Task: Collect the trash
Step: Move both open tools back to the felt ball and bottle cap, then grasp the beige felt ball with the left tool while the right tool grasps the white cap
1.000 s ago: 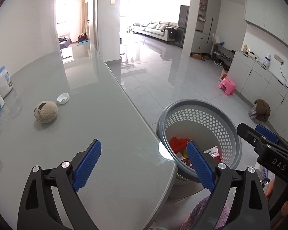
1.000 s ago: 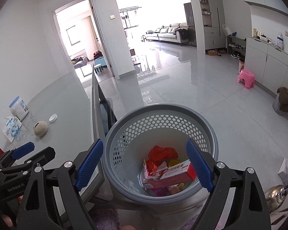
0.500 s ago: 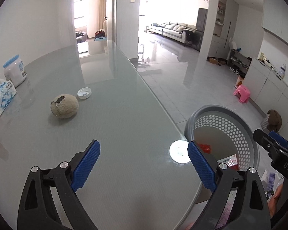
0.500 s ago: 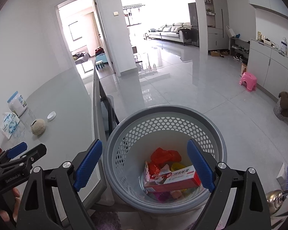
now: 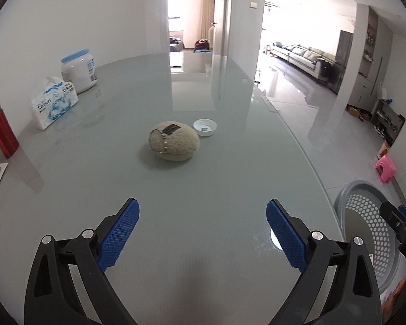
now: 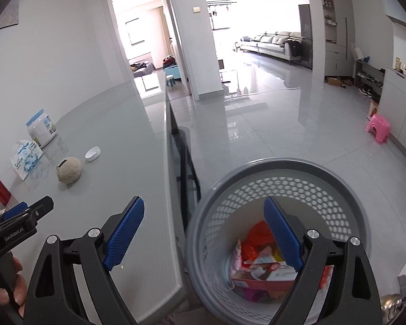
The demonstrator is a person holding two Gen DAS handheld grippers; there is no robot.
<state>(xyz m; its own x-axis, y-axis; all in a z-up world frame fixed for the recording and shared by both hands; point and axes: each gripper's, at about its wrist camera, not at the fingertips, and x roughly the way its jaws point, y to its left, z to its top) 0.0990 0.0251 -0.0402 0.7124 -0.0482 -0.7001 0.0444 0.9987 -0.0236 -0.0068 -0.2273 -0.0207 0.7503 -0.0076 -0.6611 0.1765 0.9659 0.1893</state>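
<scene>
Left tool (image 5: 202,232) now facing ball (image 5: 174,140) (empty)

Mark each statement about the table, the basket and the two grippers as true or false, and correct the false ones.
1. The left gripper is open and holds nothing. True.
2. The white cap lies inside the grey basket. False: it lies on the table, beside the beige ball.
3. The basket already contains wrappers and a box. True.
4. The right gripper is shut on the red bottle. False: its fingers are open and empty; the bottle stands on the table.
5. The tissue pack sits next to the white jar. True.
</scene>
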